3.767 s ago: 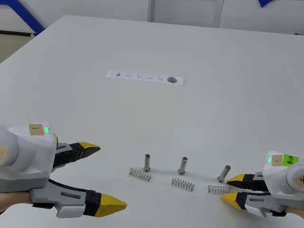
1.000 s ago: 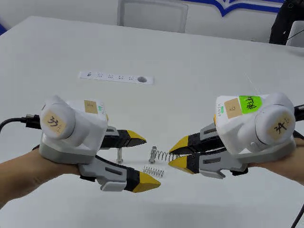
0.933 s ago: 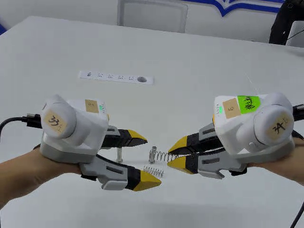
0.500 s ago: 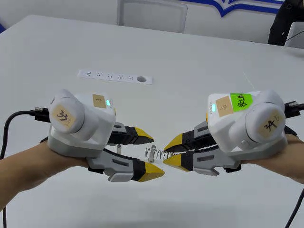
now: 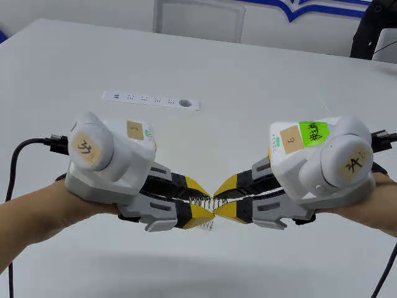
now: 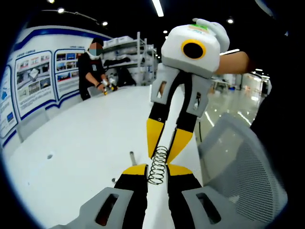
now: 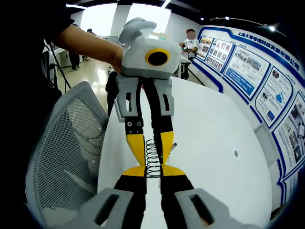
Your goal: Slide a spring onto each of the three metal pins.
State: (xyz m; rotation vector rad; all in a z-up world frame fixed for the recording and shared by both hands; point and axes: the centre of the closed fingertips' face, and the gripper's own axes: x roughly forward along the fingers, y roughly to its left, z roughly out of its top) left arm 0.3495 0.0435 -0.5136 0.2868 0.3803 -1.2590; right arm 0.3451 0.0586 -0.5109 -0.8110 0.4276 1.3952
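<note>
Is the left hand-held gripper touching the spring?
Touching. In the left gripper view the near end of the spring sits pinched between the yellow tips of the left hand-held gripper.

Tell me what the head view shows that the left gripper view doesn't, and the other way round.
Head view: a power strip lying on the white table, a black cable plugged into the left gripper, and both grippers' white housings seen from above. Left gripper view: a person standing beyond the table, wall posters, ceiling lights, and a metal pin standing upright on the table. Shared: the table, the right gripper, and the spring held between the two grippers' yellow tips.
</note>
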